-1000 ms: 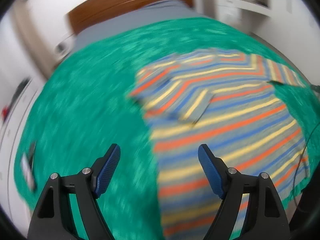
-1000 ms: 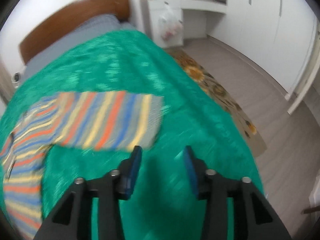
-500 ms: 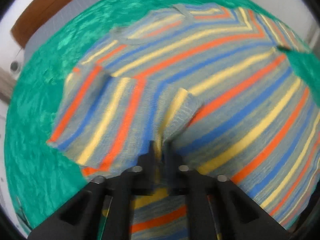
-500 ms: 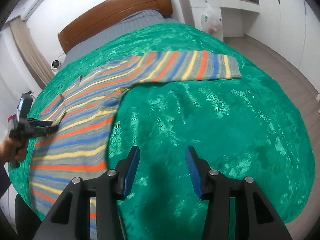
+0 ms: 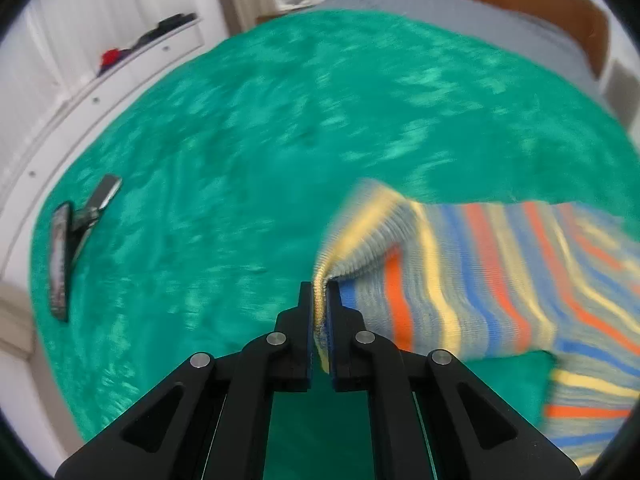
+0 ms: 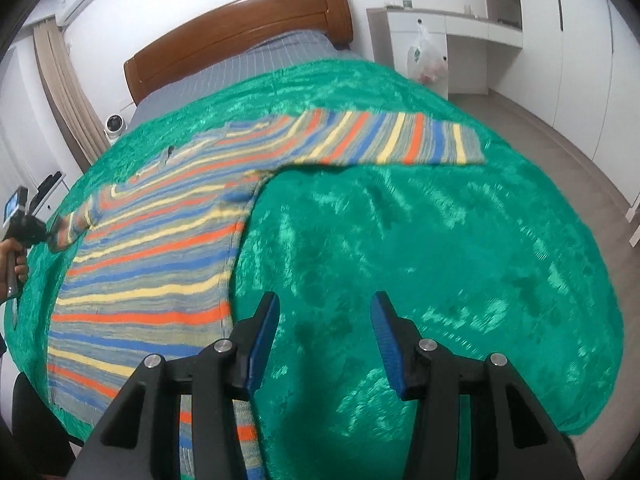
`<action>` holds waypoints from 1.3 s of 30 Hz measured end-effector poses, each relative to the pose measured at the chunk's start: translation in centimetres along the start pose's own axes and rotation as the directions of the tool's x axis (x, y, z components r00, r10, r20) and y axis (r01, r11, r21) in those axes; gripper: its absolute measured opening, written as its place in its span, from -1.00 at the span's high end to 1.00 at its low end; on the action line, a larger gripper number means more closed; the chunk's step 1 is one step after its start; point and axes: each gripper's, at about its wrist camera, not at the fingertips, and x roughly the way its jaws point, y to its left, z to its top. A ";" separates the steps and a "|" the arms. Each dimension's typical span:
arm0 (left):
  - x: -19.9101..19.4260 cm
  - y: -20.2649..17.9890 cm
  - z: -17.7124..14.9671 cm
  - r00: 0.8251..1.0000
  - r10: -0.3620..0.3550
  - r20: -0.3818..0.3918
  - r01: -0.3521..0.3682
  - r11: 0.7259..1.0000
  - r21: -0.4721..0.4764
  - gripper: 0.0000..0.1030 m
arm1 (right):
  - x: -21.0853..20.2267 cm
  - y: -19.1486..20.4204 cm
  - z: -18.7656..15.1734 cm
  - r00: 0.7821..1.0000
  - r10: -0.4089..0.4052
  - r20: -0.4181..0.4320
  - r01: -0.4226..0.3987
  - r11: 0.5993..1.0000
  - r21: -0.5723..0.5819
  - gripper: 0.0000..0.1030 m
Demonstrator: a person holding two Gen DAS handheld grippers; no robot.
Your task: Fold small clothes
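White walls, built-in cupboards and a grey floor frame a bed (image 6: 520, 280) with a wooden headboard (image 6: 240, 32), and a green plush blanket (image 6: 420, 260) covers most of the mattress. On that blanket lies the striped knit sweater (image 6: 160, 248), body spread over the left half of the bed toward the near edge, one long sleeve (image 6: 392, 140) stretched flat across toward the right edge.

A second ago the left claw (image 5: 320, 312) hung wide open over the sweater; now it is clamped tight on the cuff of the other sleeve (image 5: 460, 272), a ridge of knit pinched between its pads. That sleeve, which lay bunched over the chest, is now drawn out toward the bed's left edge, lifted slightly off the blanket. In the right wrist view the person's hand (image 6: 14, 256) holds this tool at the left edge with the cuff pulled taut.

The right claw (image 6: 324, 332) hovers over bare blanket near the sweater's side seam, jaws parted and holding nothing, as it was a second ago.

By my reading, the sleeve is being straightened so the garment lies flat before any fold; no fold is made yet.

A dark handheld device (image 5: 64, 260) rests on the blanket near the left edge.
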 end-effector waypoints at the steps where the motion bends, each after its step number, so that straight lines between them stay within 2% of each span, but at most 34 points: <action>1: 0.4 0.0 0.0 1.000 0.012 -0.004 -0.012 1.000 0.008 0.93 | 0.2 0.2 -0.3 1.000 -0.005 -0.007 0.005 1.000 -0.007 0.08; 5: 2.2 -0.6 -0.4 0.999 0.039 -0.023 -0.038 0.999 0.033 0.94 | 0.4 0.4 -0.7 1.000 -0.023 -0.016 0.023 1.000 -0.018 0.08; 10: 3.4 1.1 -2.4 0.999 0.009 -0.053 -0.011 0.999 -0.042 0.94 | 0.6 -0.4 -1.0 0.999 -0.049 -0.022 0.049 0.999 -0.001 0.08; 18: 3.6 0.7 -2.9 0.999 0.027 -0.028 -0.028 0.999 -0.018 0.89 | -0.2 -0.8 -1.0 0.997 -0.076 0.002 0.076 0.997 0.017 0.08; 20: 3.2 1.0 -2.8 1.000 0.015 -0.022 -0.015 0.999 -0.035 0.71 | -0.6 -0.7 -1.0 0.997 -0.082 0.015 0.081 0.996 0.020 0.08; 21: 2.8 1.3 -2.9 1.000 0.010 -0.017 -0.011 0.999 -0.043 0.40 | -0.8 -0.7 -1.0 0.996 -0.085 0.021 0.085 0.996 0.022 0.08; 22: 1.9 1.7 -3.1 1.000 0.020 -0.003 -0.020 0.999 -0.046 0.16 | -1.1 -0.7 -1.1 0.995 -0.092 0.030 0.091 0.996 0.025 0.08; 23: 1.1 2.0 -3.3 0.999 0.036 0.017 -0.035 0.999 -0.041 -0.24 | -1.4 -0.8 -1.1 0.994 -0.097 0.041 0.096 0.995 0.030 0.06; 24: -0.1 2.2 -3.8 0.998 0.048 0.047 -0.047 0.999 -0.027 -0.41 | -1.7 -0.8 -1.2 0.994 -0.100 0.050 0.098 0.995 0.036 0.02; 26: -2.6 2.4 -5.1 0.994 0.034 0.102 -0.036 0.999 0.022 -0.44 | -2.3 -1.0 -1.4 0.991 -0.112 0.073 0.108 0.993 0.054 -0.11; 29: -6.4 2.3 -7.9 0.991 -0.005 0.137 -0.009 0.995 0.098 -0.48 | -2.7 -1.0 -1.5 0.989 -0.118 0.086 0.112 0.991 0.067 -0.11; 31: -9.6 2.2 -10.2 0.984 -0.054 0.167 0.032 0.991 0.131 -0.57 | -2.9 -0.7 -1.5 0.989 -0.118 0.094 0.112 0.992 0.065 -0.11; 33: -12.6 2.0 -12.1 0.977 -0.089 0.194 0.060 0.987 0.151 -0.74 | -3.2 -0.3 -1.5 0.988 -0.118 0.104 0.112 0.992 0.058 -0.12; 35: -15.5 1.7 -14.0 0.968 -0.123 0.219 0.086 0.982 0.170 -0.82 | -3.6 0.3 -1.7 0.986 -0.119 0.115 0.114 0.992 0.045 -0.19; 39: -19.4 0.6 -16.6 0.955 -0.156 0.250 0.105 0.973 0.206 -0.84 | -4.3 1.1 -2.2 0.984 -0.122 0.131 0.119 0.993 0.026 -0.24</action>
